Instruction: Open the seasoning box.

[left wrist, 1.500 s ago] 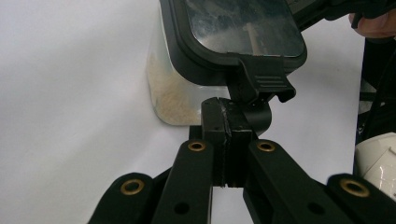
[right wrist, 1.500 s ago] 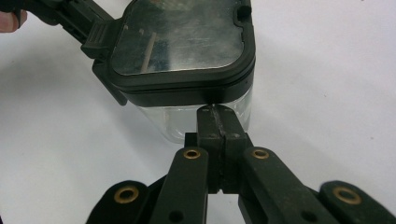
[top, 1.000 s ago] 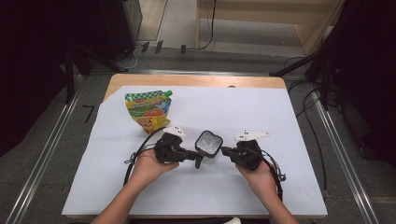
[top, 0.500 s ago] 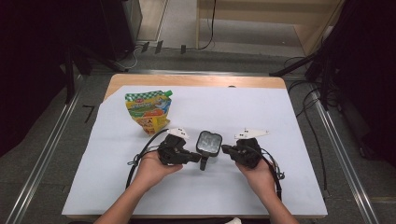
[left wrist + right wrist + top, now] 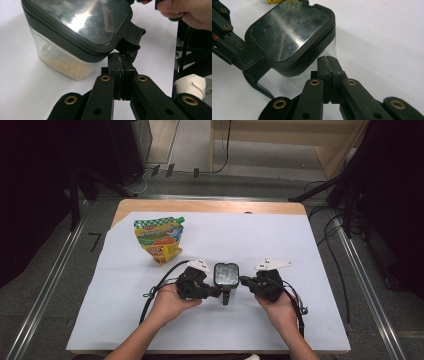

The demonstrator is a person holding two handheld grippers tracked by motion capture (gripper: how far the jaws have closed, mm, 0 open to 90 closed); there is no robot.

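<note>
The clear square plastic container with black latch lid (image 5: 226, 275) is seen standing mid-sheet between both clenched, empty grippers, the left gripper (image 5: 218, 293) at its 7 o'clock under the latch handle, nearer than the right gripper (image 5: 243, 280) at its 3 o'clock.

High view sits above my side, looking forward and down over the whole table (image 5: 310, 270), fairly far off, my forearms coming in from the bottom. My left gripper (image 5: 121, 72) view looks along its jaws, very close on the container (image 5: 75, 37) from its latch side. My right gripper (image 5: 329, 72) view faces the same container (image 5: 292, 35) from the opposite side; all three views share it.
</note>
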